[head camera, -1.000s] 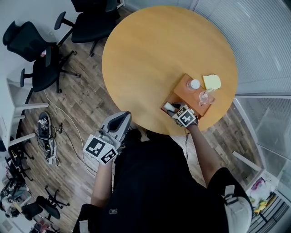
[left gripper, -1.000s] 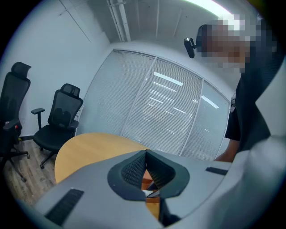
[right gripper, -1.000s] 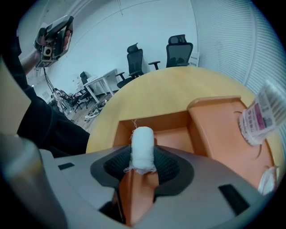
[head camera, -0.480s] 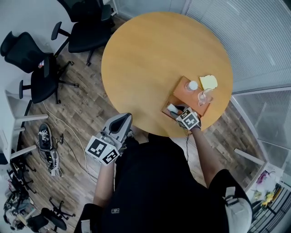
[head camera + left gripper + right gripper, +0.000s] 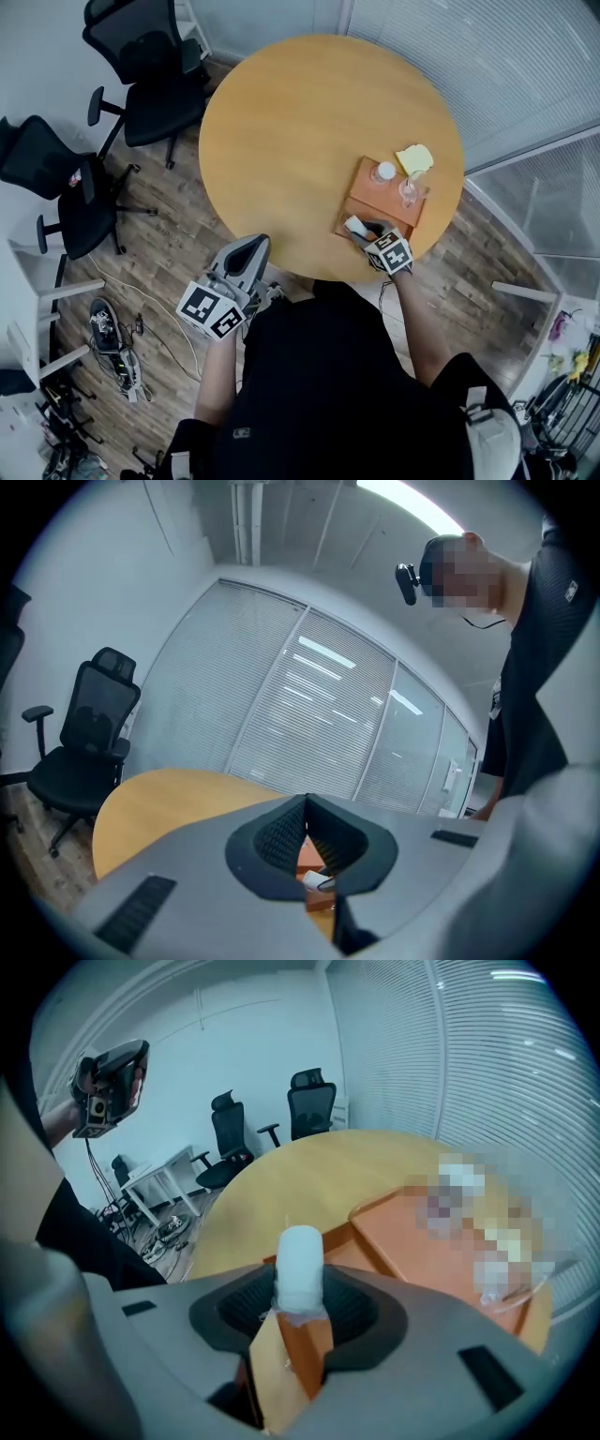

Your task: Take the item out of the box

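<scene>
An orange cardboard box (image 5: pixel 374 201) lies near the table's close edge. At its open near end sits a white, plastic-wrapped roll (image 5: pixel 354 226). My right gripper (image 5: pixel 368 235) reaches into that end. In the right gripper view its black pads (image 5: pixel 349 1304) press on both sides of the white roll (image 5: pixel 300 1265), with the box's orange wall (image 5: pixel 302 1349) just below. My left gripper (image 5: pixel 253 243) hangs off the table's edge over the floor, well left of the box. In the left gripper view its jaws (image 5: pixel 306 801) meet at the tip with nothing between them, and the box (image 5: pixel 317 885) shows beyond them.
On the box's flat top stand a white-capped bottle (image 5: pixel 382 172) and a clear glass piece (image 5: pixel 408 192). A pale yellow thing (image 5: pixel 413 158) lies beside them on the round wooden table (image 5: pixel 291 131). Black office chairs (image 5: pixel 141 56) and floor cables (image 5: pixel 117 347) are at left.
The head view has swung, so the table sits further left and up in the picture. Both grippers keep their places relative to the box and the roll.
</scene>
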The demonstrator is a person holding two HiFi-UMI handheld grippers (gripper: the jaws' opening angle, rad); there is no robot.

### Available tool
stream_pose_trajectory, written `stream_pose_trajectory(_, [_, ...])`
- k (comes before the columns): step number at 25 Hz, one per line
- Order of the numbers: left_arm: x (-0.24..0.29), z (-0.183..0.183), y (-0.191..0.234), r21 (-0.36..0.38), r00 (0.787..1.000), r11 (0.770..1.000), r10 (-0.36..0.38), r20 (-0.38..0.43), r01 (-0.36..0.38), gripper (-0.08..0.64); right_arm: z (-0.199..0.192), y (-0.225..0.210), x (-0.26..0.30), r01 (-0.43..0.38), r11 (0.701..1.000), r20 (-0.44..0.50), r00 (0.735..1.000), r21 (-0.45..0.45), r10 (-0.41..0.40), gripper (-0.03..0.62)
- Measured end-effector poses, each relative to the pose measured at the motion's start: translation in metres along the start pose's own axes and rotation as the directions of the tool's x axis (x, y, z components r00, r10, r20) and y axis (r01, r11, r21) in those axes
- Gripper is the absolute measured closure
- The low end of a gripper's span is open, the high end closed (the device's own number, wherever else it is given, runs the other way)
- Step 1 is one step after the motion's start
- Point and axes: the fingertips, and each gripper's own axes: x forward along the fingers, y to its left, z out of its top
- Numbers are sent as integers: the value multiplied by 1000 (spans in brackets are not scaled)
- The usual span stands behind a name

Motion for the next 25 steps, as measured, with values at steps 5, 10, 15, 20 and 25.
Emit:
stream_pose_trajectory(5, [-3,5,4,9,999,999,-45,-7,45,554,15,16,-16,48,999,77,996,24,-50,434])
stream_pose_trajectory(10, [-12,-3,9,-2,997,998,-66,-35,66,554,33,31,-34,98,995,141,985,-1,-97,434])
stream_pose_trajectory(15, [-21,-5,12,1,995,996,-91,-48,91,554,51,44,-51,131,991,219,968,-13,-125,434])
stream_pose_trajectory(20, [-33,2,8,15,990,990,-138,-43,139,554,84,71,-75,143,990,367,922,-16,-127,434])
stream_pose_trajectory(25, [-50,1,4,31,983,983,-177,-50,179,554,114,98,-101,186,983,480,862,-7,-160,434])
